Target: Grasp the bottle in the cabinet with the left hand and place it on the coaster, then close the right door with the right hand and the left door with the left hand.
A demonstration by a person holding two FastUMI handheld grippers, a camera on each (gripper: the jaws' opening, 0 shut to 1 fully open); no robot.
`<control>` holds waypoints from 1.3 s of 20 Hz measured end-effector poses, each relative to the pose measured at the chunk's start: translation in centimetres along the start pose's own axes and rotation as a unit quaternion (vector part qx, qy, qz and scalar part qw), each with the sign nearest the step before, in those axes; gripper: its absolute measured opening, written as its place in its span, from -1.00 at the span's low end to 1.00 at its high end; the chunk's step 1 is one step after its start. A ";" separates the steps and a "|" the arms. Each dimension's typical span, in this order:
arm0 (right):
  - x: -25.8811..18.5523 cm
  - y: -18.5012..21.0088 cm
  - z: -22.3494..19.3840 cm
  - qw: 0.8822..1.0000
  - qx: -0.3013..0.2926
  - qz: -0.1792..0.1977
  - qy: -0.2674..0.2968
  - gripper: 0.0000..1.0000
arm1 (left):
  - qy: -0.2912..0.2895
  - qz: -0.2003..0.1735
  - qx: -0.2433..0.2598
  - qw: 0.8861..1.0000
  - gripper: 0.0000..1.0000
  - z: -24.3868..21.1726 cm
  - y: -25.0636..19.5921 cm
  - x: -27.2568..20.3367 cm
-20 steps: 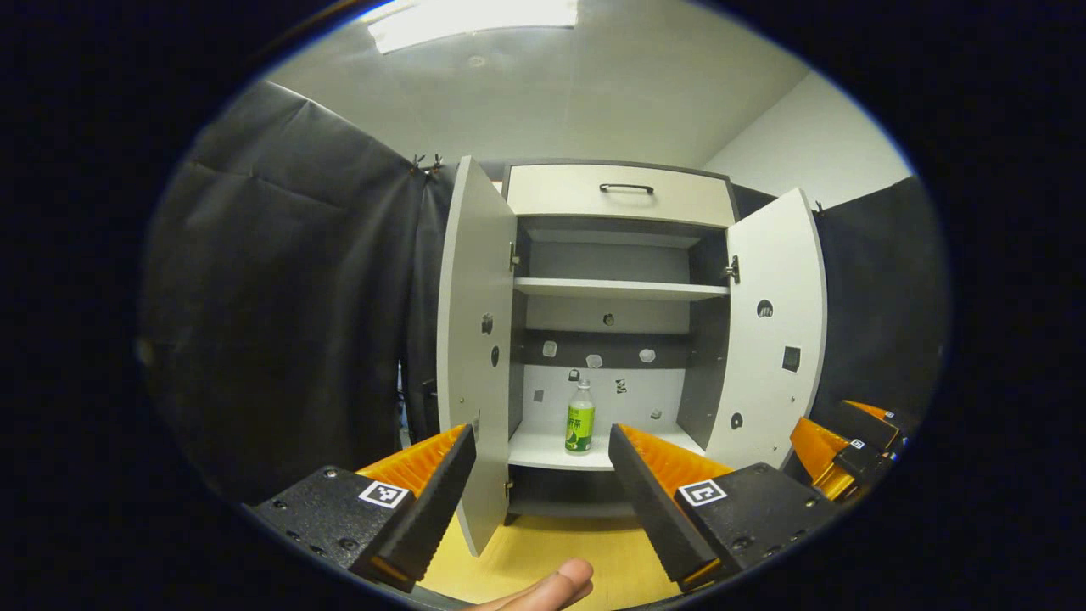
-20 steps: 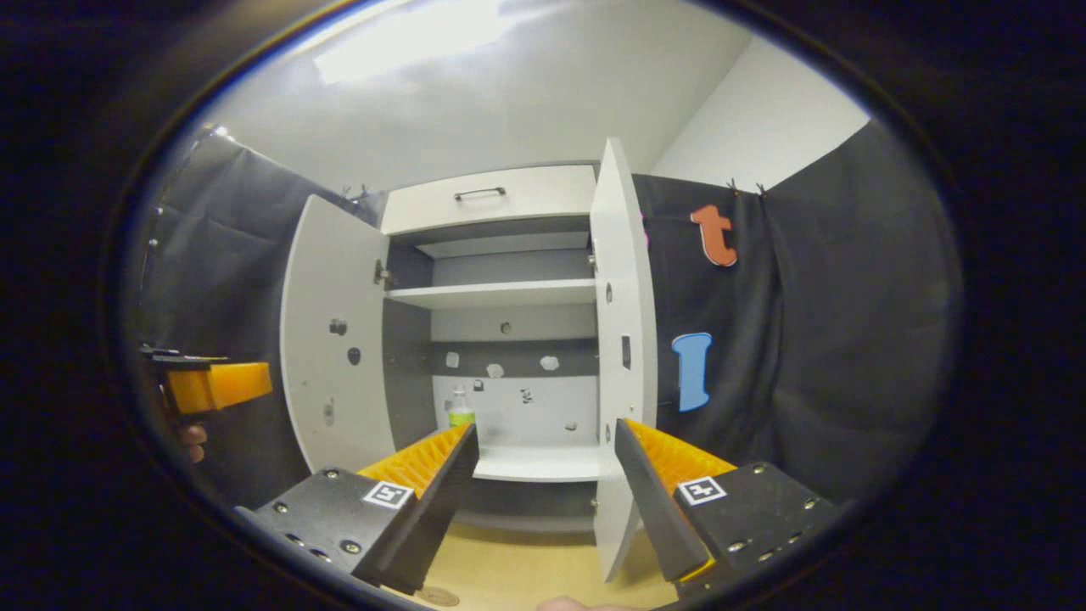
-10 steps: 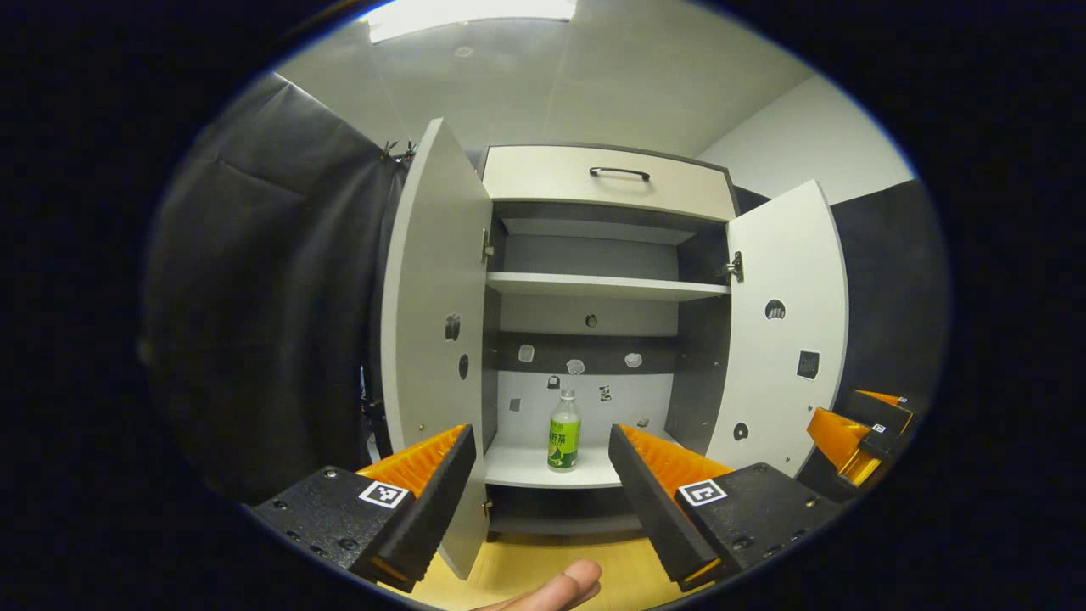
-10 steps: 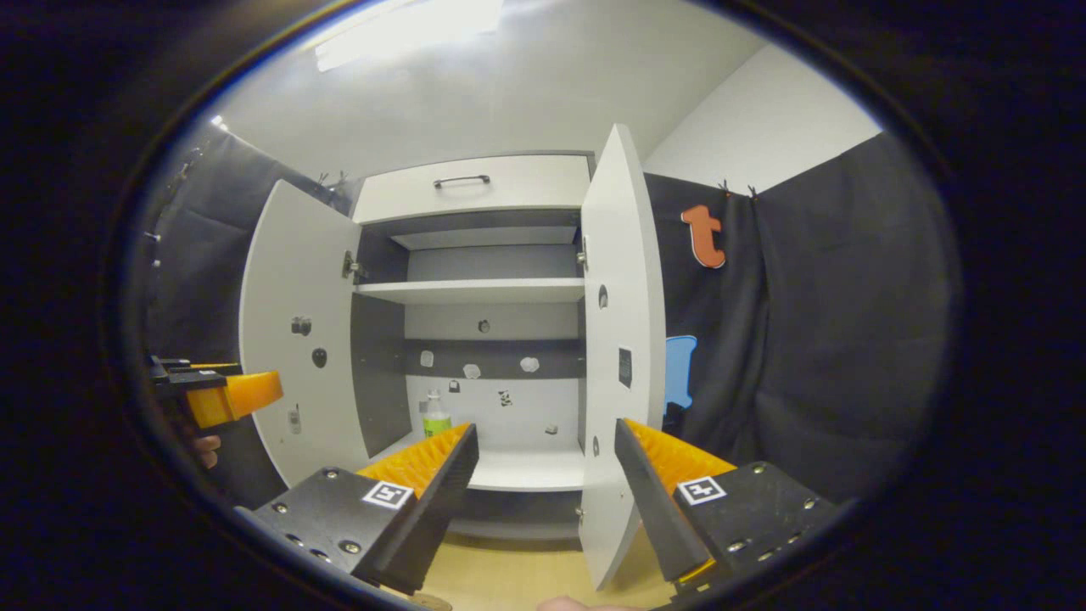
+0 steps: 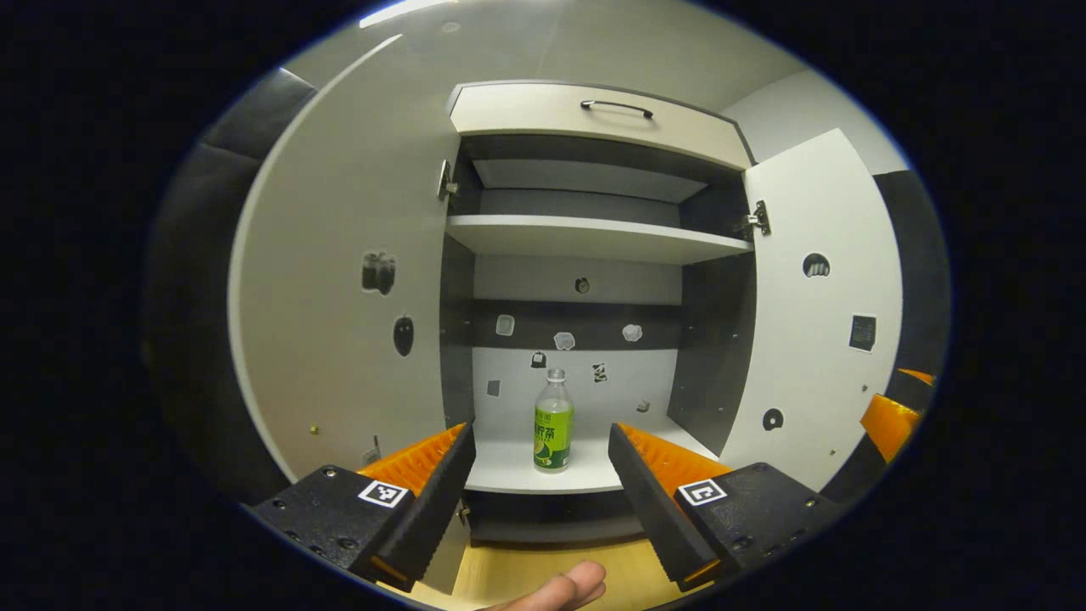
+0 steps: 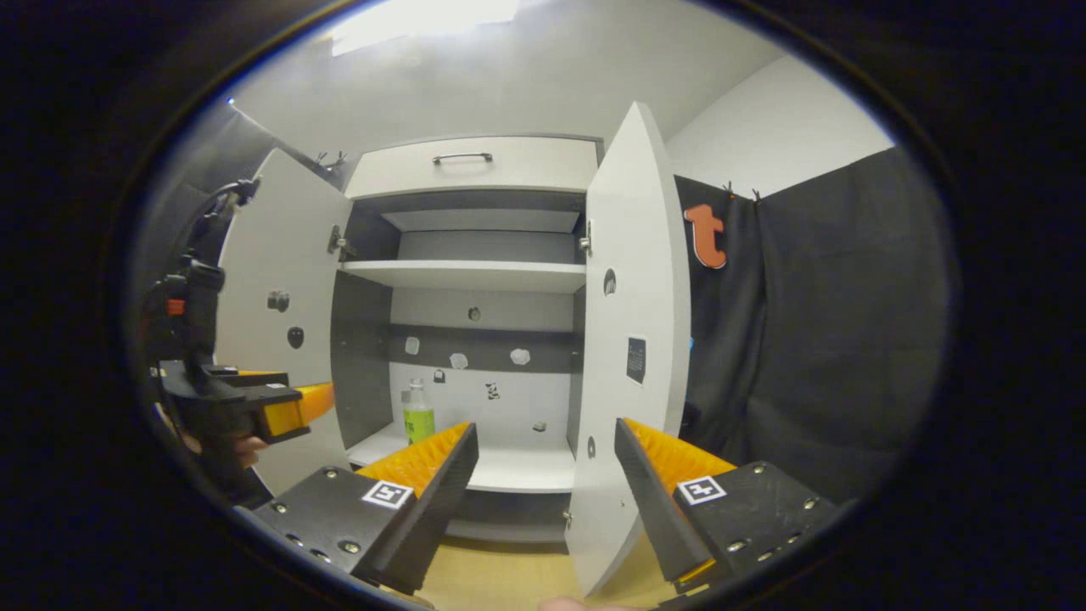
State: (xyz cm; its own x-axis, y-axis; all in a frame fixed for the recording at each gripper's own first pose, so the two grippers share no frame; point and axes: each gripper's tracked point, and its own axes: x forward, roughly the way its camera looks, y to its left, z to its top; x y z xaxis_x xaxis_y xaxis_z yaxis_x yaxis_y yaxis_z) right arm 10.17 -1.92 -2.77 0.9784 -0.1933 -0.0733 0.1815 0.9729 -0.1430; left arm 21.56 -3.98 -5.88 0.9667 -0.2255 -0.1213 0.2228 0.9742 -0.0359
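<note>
- Here, the bottle stands upright on the cabinet's bottom shelf, straight ahead of the left tongs and framed between their spread fingers, not yet touched.
- The left tongs are the nearer pair; in the right gripper view the bottle sits off to the left.
- The right tongs, also apart and empty, face the right door.
</note>
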 end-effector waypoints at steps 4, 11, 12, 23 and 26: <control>0.9 0.5 -0.2 1.000 0.000 0.011 -0.014 0.95 | -0.019 -0.015 0.016 1.000 0.99 -0.8 -1.0 5.2; 2.0 0.4 -0.2 1.000 -0.007 0.014 -0.016 0.95 | -0.010 -0.042 -0.015 0.999 0.99 -4.5 -2.2 14.3; 2.1 0.4 0.0 1.000 -0.007 0.014 -0.019 0.95 | -0.007 -0.043 -0.021 0.999 0.99 -5.2 -2.1 15.5; 0.1 0.7 -1.2 0.998 -0.049 0.033 -0.019 0.95 | 0.002 -0.014 -0.009 1.000 0.96 -9.5 0.1 25.0; -0.4 1.1 -1.5 0.999 -0.031 0.038 -0.012 0.95 | 0.007 -0.031 -0.010 0.999 0.63 -10.0 -0.3 25.2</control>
State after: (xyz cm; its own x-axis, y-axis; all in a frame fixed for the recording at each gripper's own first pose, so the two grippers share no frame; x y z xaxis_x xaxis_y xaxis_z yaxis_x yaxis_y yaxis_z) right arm 9.82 -0.93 -4.43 0.9914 -0.1151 -0.0627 0.1005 0.9747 -0.1998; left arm 44.57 -10.04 -18.81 0.9490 -0.2863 -0.1322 0.2800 0.9579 -0.0639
